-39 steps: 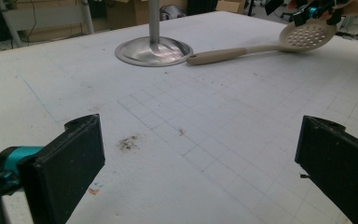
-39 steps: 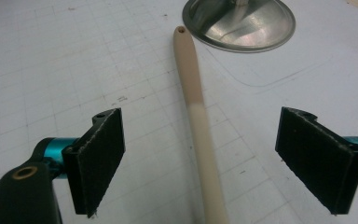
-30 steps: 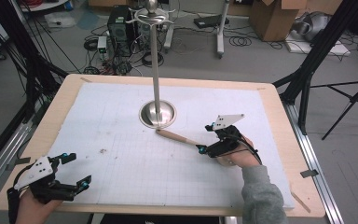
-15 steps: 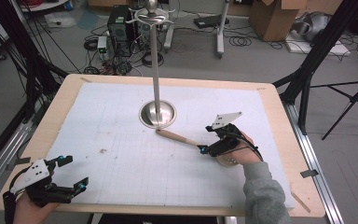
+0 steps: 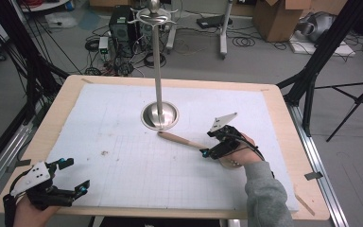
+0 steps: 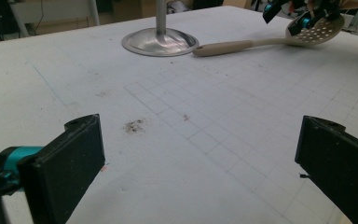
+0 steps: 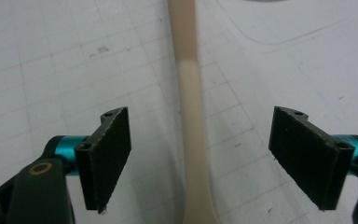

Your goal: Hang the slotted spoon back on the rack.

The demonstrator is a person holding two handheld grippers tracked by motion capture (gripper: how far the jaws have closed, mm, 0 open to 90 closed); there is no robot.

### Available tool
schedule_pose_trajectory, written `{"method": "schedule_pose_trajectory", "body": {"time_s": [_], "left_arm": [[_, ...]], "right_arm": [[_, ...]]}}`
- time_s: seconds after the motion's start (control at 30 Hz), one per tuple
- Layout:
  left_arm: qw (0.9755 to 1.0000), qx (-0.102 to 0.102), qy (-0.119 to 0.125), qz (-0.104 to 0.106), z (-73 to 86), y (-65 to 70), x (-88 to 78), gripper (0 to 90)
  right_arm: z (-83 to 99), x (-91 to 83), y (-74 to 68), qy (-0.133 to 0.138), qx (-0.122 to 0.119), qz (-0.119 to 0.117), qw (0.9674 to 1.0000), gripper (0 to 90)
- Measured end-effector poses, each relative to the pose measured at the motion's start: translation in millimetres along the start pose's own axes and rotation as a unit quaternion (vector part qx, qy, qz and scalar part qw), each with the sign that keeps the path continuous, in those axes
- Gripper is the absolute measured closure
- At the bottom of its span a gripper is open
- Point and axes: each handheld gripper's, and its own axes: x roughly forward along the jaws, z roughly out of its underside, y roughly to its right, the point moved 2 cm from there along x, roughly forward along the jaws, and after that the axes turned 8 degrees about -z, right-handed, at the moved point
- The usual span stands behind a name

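Closing a little, the right tool (image 7: 200, 158) has its jaws apart around the spoon (image 5: 184, 140) handle without touching, at four o'clock from the stand (image 5: 159, 116), while the left tool (image 5: 71, 191) waits wide apart by the table (image 5: 283, 113) edge.

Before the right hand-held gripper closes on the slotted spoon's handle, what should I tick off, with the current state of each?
1. Spoon handle lies between the right hand-held gripper jaws: ok.
2. Pads clear of the handle on both sides, jaws just been closing: ok.
3. Handle roughly centred in the gap: ok.
4. Slotted spoon resting flat on the table: ok.
5. Handle tip clear of the metal stand base: cannot tell, very close.
6. Left hand-held gripper open, well away: ok.
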Motion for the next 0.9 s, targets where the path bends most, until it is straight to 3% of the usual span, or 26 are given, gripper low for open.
{"method": "schedule_pose_trajectory", "body": {"time_s": [0.4,0.9], "left_arm": [[1.0,-0.001,0.0,0.0,0.4,-0.3,-0.3,1.7],[1.0,0.0,-0.003,-0.001,1.5,-1.2,0.1,1.7]], "right_arm": [[0.2,9.2,1.1,-0.06,0.007,-0.002,0.9982,31.3],[1.7,15.9,3.2,-0.098,0.028,0.003,0.9947,46.5]]}}
